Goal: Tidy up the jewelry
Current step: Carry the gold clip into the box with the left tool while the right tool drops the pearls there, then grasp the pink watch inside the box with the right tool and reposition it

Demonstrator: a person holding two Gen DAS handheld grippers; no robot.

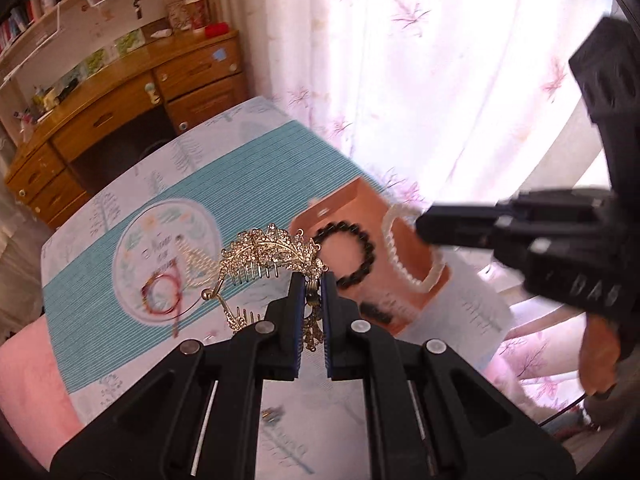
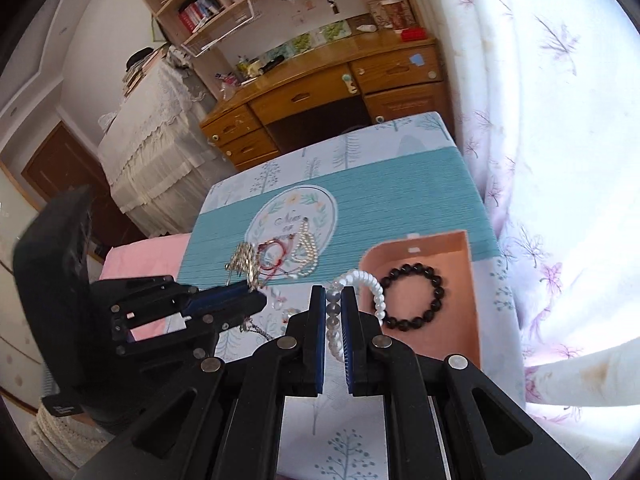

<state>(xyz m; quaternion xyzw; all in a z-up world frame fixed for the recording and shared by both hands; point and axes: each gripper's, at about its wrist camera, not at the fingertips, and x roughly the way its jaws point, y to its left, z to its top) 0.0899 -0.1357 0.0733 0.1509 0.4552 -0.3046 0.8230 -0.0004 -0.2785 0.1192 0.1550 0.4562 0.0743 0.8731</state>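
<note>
Floral curtains [image 1: 420, 60] glow white on the right, and a glossy wooden desk [image 2: 320, 92] with drawers stands far behind your table [image 2: 400, 200], whose cloth is ribbed teal with a round printed medallion.

On the left of that cloth lies a thin red cord bracelet [image 1: 162, 294], looped beside a heaped string of small pearls [image 2: 306, 252]. Your left gripper [image 1: 311, 294] has its jaws clamped on a gold filigree hair comb [image 1: 272, 250], leaf-shaped and studded with stones, its teeth hanging down; the lower part of the comb is hidden between the blue pads.

Right of it sits a shallow orange-pink cardboard box [image 2: 460, 272], square-cornered and matte. Inside rests a dark beaded bracelet [image 2: 412, 296] of round, polished beads, forming a neat ring.

Your right gripper [image 2: 334, 312] is pinched shut on a white pearl bracelet [image 2: 368, 282], smooth and coiled, held above the box's left edge. In the left wrist view that bracelet is motion-blurred and the right gripper's body cuts off the far right. A hand [image 1: 600, 356] under it is only partly visible.
</note>
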